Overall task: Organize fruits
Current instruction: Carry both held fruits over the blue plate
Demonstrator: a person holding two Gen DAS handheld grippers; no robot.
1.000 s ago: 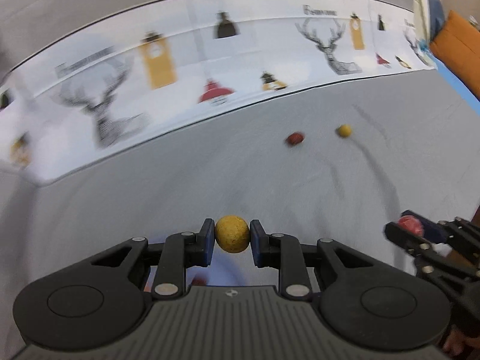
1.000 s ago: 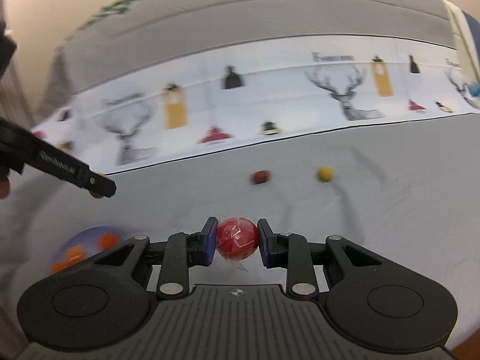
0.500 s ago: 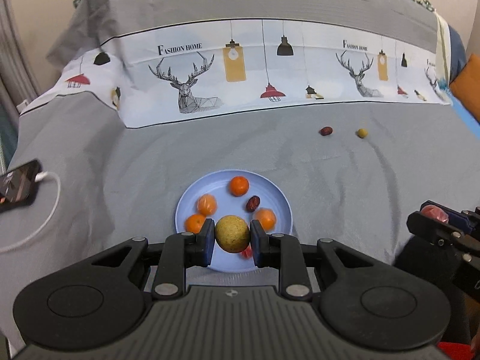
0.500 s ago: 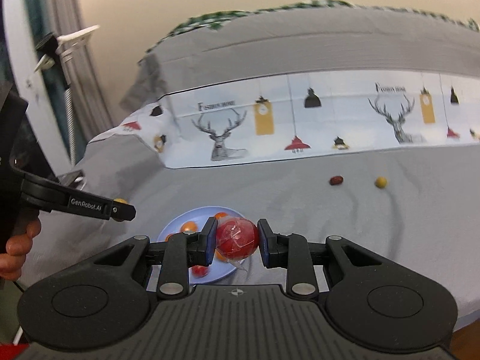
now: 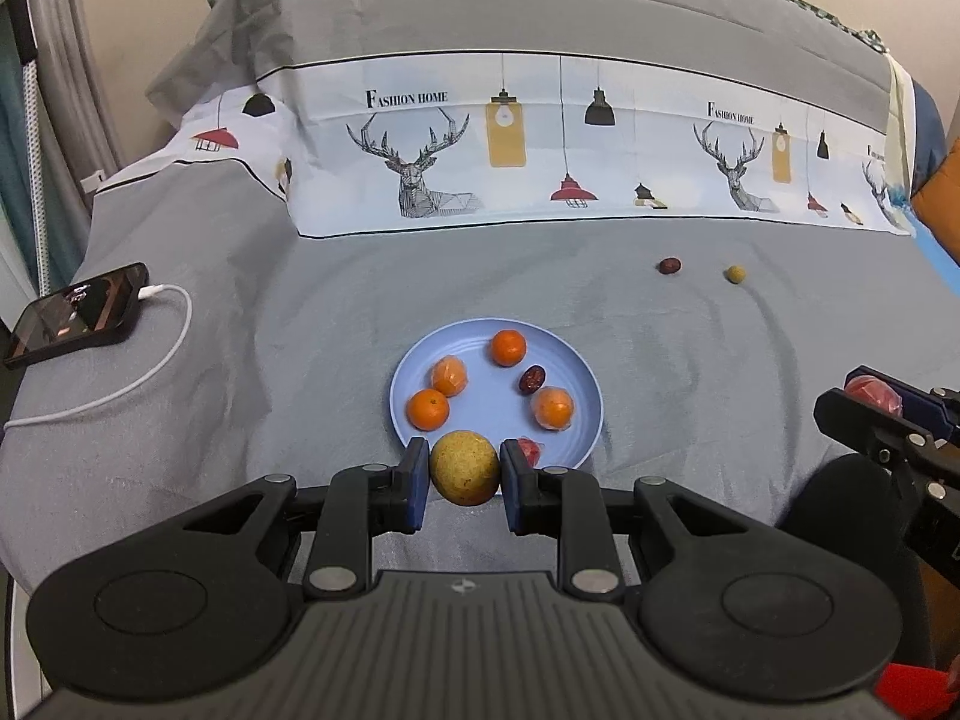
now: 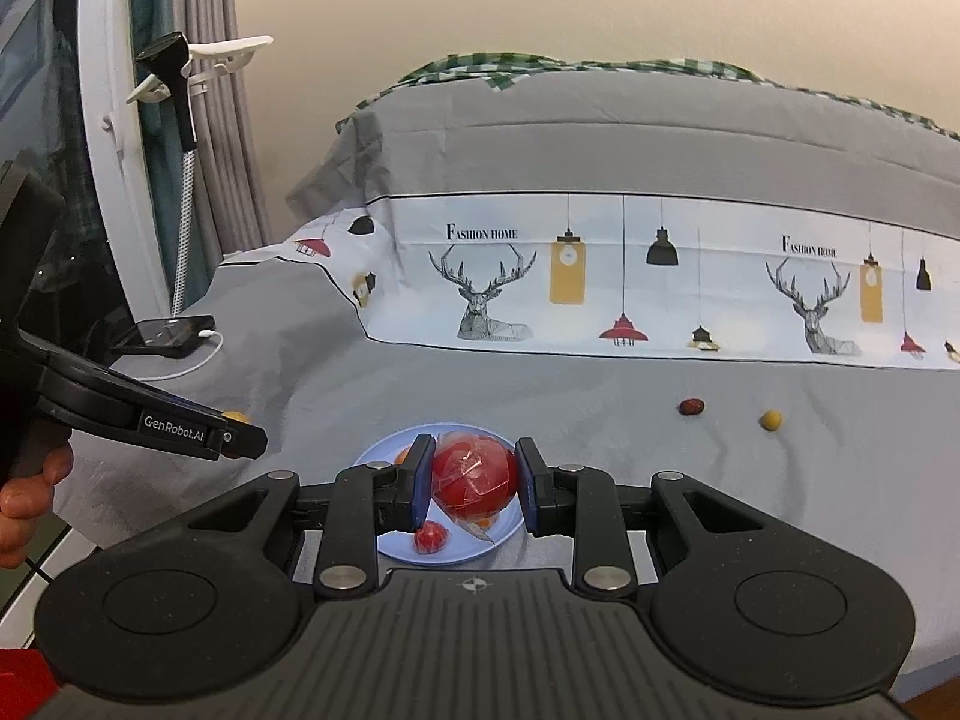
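Both loads look ready to drop. The left tongs (image 5: 465,477) are clamped on a round yellow-brown fruit (image 5: 464,468) over the near rim of the pale blue round plate (image 5: 585,387). The right tongs (image 6: 474,489) grip a red plastic-wrapped fruit (image 6: 474,477) above it. Next, lower and release each. A dark red date (image 5: 669,266) and a small yellow fruit (image 5: 734,273) wait toward the bed's far right.

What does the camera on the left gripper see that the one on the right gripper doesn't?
Only the left wrist view shows the four oranges and the dark red date lying openly on the blue plate.

Only the right wrist view shows the wall-mounted handheld steamer and the green checked cloth at full width.

Both show the plate, the phone on its cable, the two small loose fruits on the grey sheet, and each gripper shut on a fruit.
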